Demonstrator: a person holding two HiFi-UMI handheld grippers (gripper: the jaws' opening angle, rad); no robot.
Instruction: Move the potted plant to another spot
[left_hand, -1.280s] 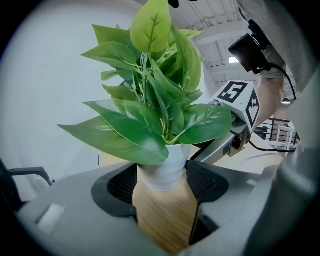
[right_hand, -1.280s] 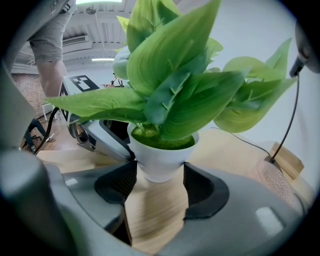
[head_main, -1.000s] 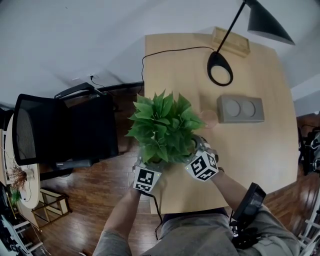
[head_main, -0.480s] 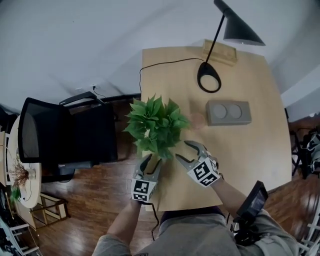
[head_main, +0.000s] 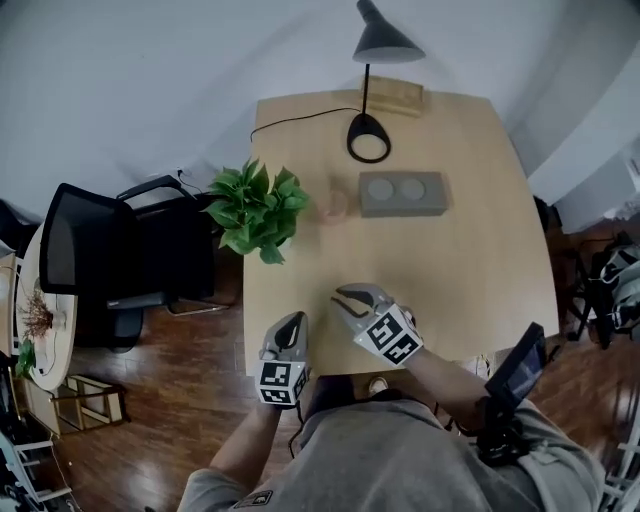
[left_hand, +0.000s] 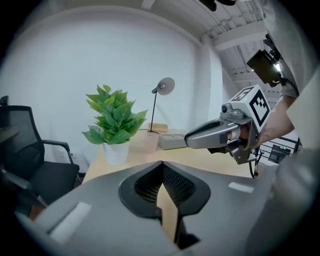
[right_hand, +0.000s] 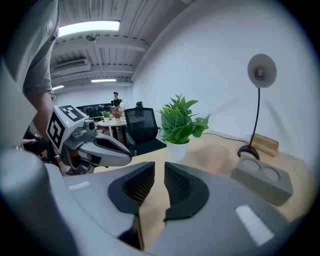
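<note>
We judge the move done: the leafy green potted plant (head_main: 255, 208) stands upper left on the pale wooden table (head_main: 460, 270), our left gripper (head_main: 293, 324) is closed and empty, and our right gripper (head_main: 343, 299) has jaws just closing to an empty slit.

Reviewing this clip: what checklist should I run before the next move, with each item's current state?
1. Potted plant upright on the table: ok.
2. Plant apart from both grippers: ok.
3. Left gripper empty: ok; its jaws have just closed together, with nothing between them.
4. Right gripper empty: ok; its jaws have just been closing, a narrow gap remains, nothing in it.
5. Pot fully on the table, not over its left edge: cannot tell; it stands close to that edge and leaves cover it from above.
</note>
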